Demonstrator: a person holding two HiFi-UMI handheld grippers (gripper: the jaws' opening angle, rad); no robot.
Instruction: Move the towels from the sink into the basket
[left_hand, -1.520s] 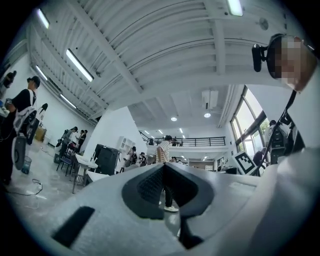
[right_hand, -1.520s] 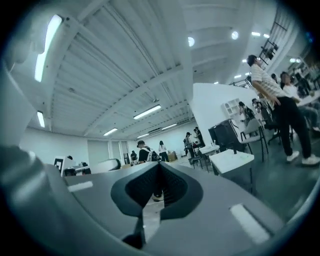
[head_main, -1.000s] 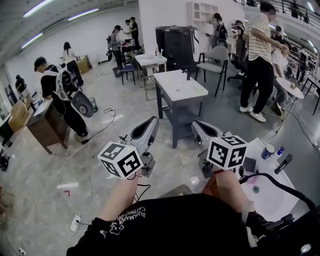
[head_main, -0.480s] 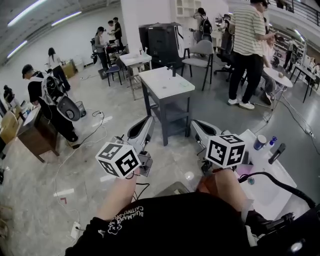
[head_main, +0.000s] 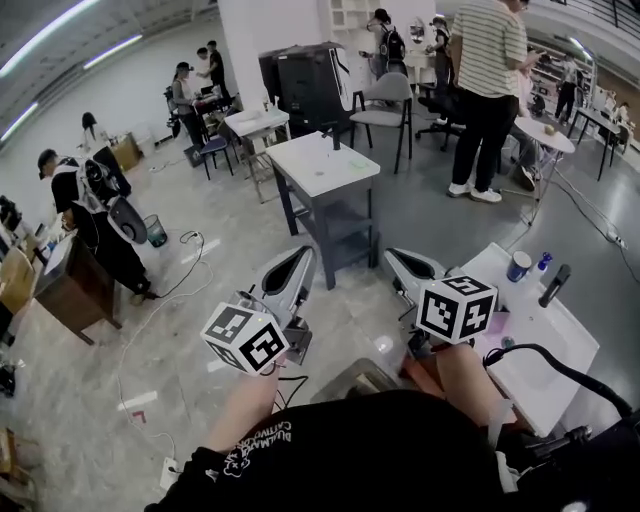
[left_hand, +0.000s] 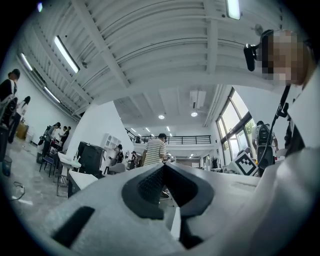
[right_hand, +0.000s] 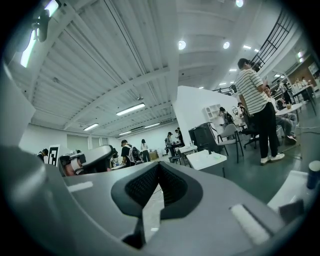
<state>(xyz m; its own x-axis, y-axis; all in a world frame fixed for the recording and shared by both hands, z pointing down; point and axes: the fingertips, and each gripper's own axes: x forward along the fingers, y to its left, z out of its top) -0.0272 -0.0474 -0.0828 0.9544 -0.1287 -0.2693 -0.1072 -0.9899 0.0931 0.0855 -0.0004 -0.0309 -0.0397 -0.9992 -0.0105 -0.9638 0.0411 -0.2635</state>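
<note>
In the head view my left gripper (head_main: 299, 257) and right gripper (head_main: 397, 258) are held side by side at chest height, both pointing forward over the floor. Each has its jaws together at the tips with nothing between them. The left gripper view shows its closed tips (left_hand: 164, 165) against the far hall, and the right gripper view shows the same for its own tips (right_hand: 158, 164). To my right stands a white sink counter (head_main: 545, 335), with a small pink patch (head_main: 497, 323) partly hidden behind the right gripper's marker cube. No basket is clearly in view.
A dark cup (head_main: 518, 266), a small blue bottle (head_main: 543, 262) and a black faucet-like handle (head_main: 553, 284) stand on the counter. A white-topped table (head_main: 325, 165) is ahead. A black cable (head_main: 555, 365) runs over the counter's near side. Several people stand further off.
The head view has swung, so the room slid left and the sink counter rose further into view at the right. Both grippers stay raised and shut, in much the same pose.
</note>
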